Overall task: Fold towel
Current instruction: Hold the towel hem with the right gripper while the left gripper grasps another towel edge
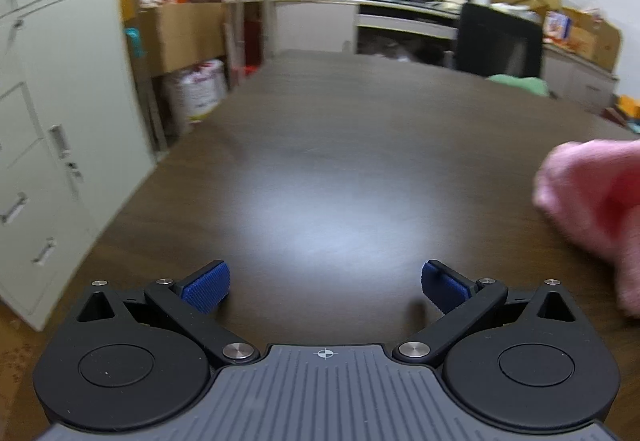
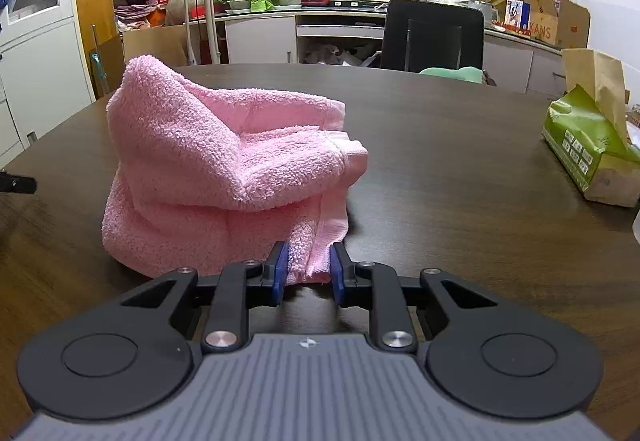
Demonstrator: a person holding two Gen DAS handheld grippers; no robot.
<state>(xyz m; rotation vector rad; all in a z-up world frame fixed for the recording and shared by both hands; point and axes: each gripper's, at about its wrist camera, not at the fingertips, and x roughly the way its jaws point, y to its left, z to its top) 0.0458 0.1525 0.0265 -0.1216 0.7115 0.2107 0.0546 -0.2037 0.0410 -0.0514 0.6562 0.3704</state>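
The pink towel (image 2: 224, 169) is sitting in a bunched heap on the dark counter (image 2: 460, 169), directly ahead of the right gripper (image 2: 309, 268) and spreading off to that gripper's left and far side. The right gripper is pinching a near corner of it: the hemmed edges are gathered into a narrow fold that is running straight back between the two blue pads (image 2: 281, 269), which are pressing on the cloth from either side. From that pinched corner the towel is rising into a tall hump at the far left, with a folded flap lying across toward the right.

The left gripper (image 1: 325, 285) is standing spread wide, with nothing between its pads, only bare counter ahead of it. In its view the towel is showing as a blurred pink mass at the right edge, level with the gripper and somewhat beyond it. So the towel is lying to the right of the left gripper, not in front of it.

Judging by this, the coming move is turning on that sideways offset: the left gripper is needing to swing rightward to reach a second corner, while the right one is already anchoring the near end. Which free corner is nearest cannot be told, as the heap is hiding its edges.
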